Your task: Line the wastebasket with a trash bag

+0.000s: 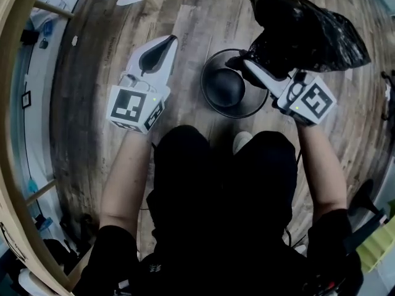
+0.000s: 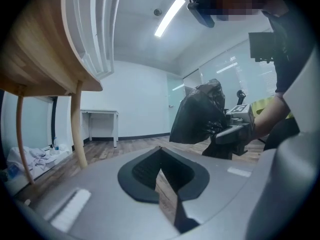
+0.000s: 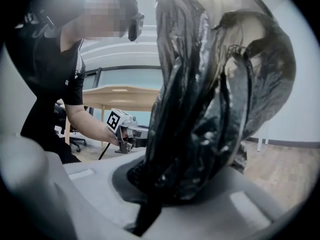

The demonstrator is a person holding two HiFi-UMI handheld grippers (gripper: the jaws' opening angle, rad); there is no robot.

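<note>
A round black wastebasket [image 1: 225,91] stands on the wood floor between my two grippers. My right gripper [image 1: 242,62] is shut on a crumpled black trash bag [image 1: 305,32], which billows up and to the right of the basket's rim. In the right gripper view the trash bag [image 3: 210,104] fills the frame above the shut jaws. My left gripper [image 1: 166,42] is shut and holds nothing, left of the basket. In the left gripper view the right gripper [image 2: 220,132] with the bag [image 2: 197,114] shows across from the shut left gripper [image 2: 161,170].
A wooden table's leg [image 2: 77,129] and top stand at the left. A white desk [image 2: 100,116] is by the far wall. White cloth [image 2: 32,156] lies on the floor by the left wall. The person's knees [image 1: 216,159] are just behind the basket.
</note>
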